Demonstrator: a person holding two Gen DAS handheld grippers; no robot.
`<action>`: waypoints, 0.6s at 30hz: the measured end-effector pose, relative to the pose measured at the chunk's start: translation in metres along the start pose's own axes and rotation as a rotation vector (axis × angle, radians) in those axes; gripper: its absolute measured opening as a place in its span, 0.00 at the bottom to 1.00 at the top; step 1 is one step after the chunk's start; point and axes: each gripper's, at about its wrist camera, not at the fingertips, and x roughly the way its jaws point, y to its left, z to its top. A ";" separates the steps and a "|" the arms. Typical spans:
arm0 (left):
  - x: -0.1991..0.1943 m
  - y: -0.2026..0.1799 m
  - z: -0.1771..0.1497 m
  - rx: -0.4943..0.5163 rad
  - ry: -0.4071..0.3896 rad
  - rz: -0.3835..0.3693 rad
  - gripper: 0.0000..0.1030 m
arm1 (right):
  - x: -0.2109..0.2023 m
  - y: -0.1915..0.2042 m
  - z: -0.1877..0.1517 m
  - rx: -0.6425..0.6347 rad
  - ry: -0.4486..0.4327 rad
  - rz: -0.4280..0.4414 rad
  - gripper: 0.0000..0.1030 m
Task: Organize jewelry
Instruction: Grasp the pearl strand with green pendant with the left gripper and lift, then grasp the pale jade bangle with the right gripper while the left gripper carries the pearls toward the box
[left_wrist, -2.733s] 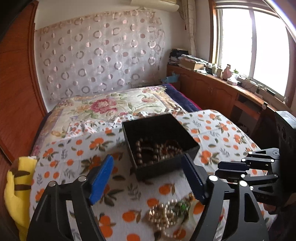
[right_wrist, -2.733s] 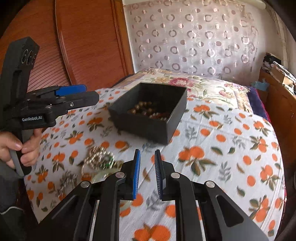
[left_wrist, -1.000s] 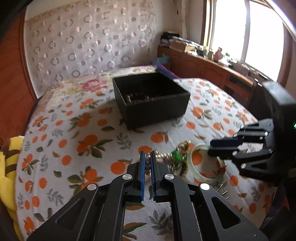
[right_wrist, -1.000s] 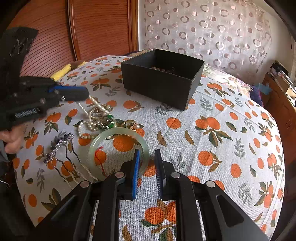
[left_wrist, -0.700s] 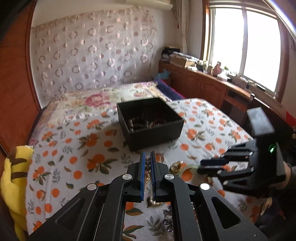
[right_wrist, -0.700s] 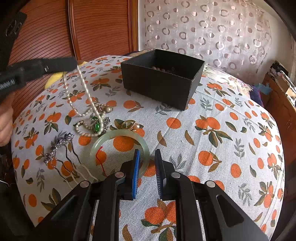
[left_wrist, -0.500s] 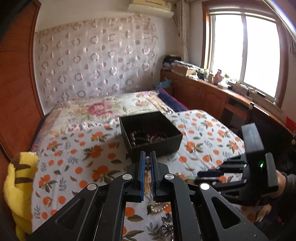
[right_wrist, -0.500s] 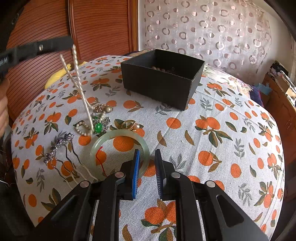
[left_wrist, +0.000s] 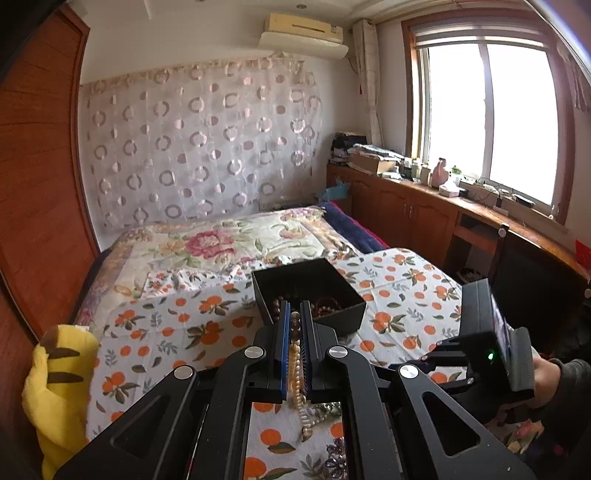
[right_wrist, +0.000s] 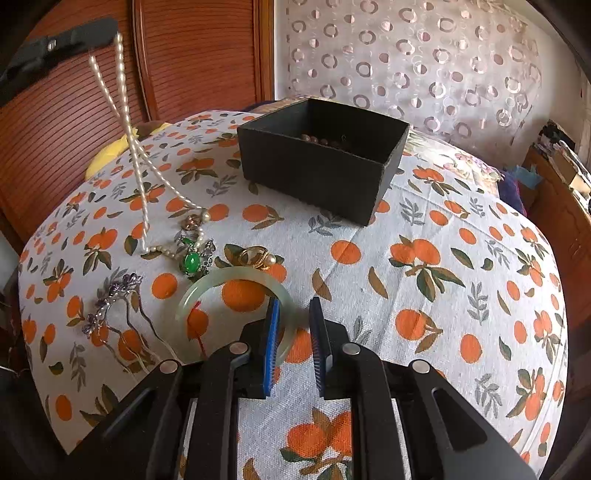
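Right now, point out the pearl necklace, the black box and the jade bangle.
pearl necklace (right_wrist: 122, 96): right wrist view, on the hanging double strand.
black box (right_wrist: 314, 173): right wrist view, on its near outer wall.
jade bangle (right_wrist: 221, 276): right wrist view, on the far arc of the ring.

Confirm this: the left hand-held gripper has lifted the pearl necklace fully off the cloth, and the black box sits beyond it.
Not fully. The right wrist view shows the pearl necklace hanging from the left hand-held gripper with its lower end on the cloth. The black box does sit beyond.
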 end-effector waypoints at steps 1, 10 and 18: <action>-0.001 0.001 0.001 0.001 -0.004 0.001 0.04 | 0.000 0.001 0.000 -0.003 0.000 0.004 0.17; -0.009 0.003 0.026 0.026 -0.048 0.024 0.04 | -0.009 -0.003 0.002 0.004 -0.035 0.005 0.08; -0.005 0.001 0.042 0.032 -0.060 0.023 0.05 | -0.023 -0.004 0.010 -0.003 -0.079 -0.028 0.08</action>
